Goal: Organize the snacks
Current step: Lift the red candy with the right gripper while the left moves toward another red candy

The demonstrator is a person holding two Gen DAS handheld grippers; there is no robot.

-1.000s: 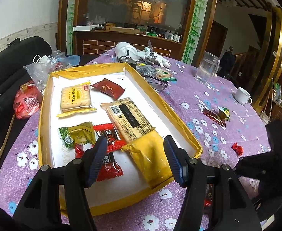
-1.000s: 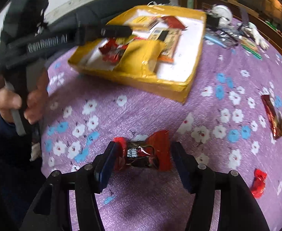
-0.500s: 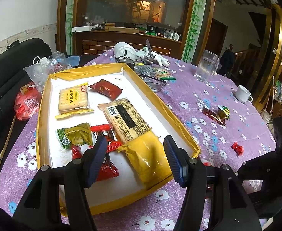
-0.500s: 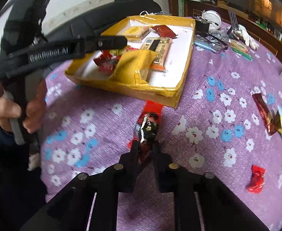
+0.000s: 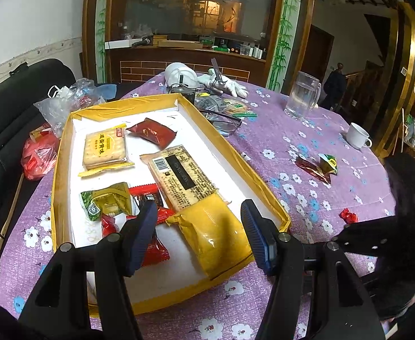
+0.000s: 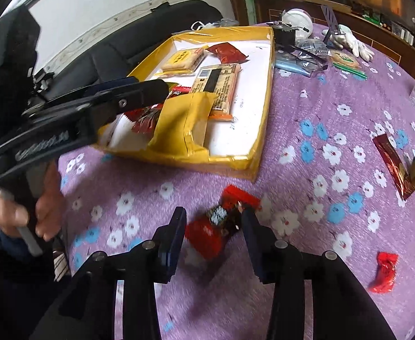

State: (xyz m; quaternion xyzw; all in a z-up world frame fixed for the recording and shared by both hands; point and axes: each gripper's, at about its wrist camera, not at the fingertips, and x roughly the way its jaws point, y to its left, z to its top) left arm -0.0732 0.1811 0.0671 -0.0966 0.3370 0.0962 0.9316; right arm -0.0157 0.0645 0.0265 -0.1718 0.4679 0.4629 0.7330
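Inspector: Where was the red snack packet [image 6: 220, 223]?

Assessor: On the purple floral surface [image 6: 315, 130], short of the yellow tray [image 6: 259, 138]. It sat between the jaws of the right hand-held gripper [image 6: 211, 226], which were opening, not clamping it.

Inspector: Handling?

Assessor: Judged light, crinkly and slippery; best pinched across its middle. The left hand-held gripper [image 5: 196, 236] hung open and empty over the tray
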